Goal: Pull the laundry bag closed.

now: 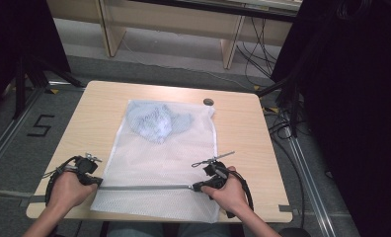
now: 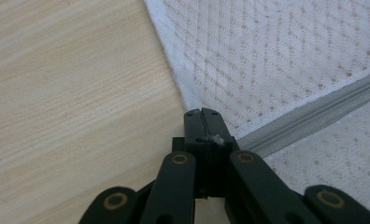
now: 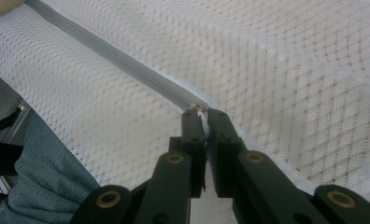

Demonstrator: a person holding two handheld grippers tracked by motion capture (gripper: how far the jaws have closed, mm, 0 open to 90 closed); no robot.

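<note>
- The left gripper (image 2: 204,112) pinches the bag (image 1: 159,163) at the zip's (image 1: 144,187) end.
- The right gripper (image 3: 202,112) pinches the zip pull (image 3: 199,108).
- The zip runs straight between them.

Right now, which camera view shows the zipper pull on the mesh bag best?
The right gripper view: the zipper pull sits close up, pinched at the right gripper. The high view shows it as a tiny speck at the zipper's right end. The left gripper view shows the zipper's other end beside the left gripper.
</note>
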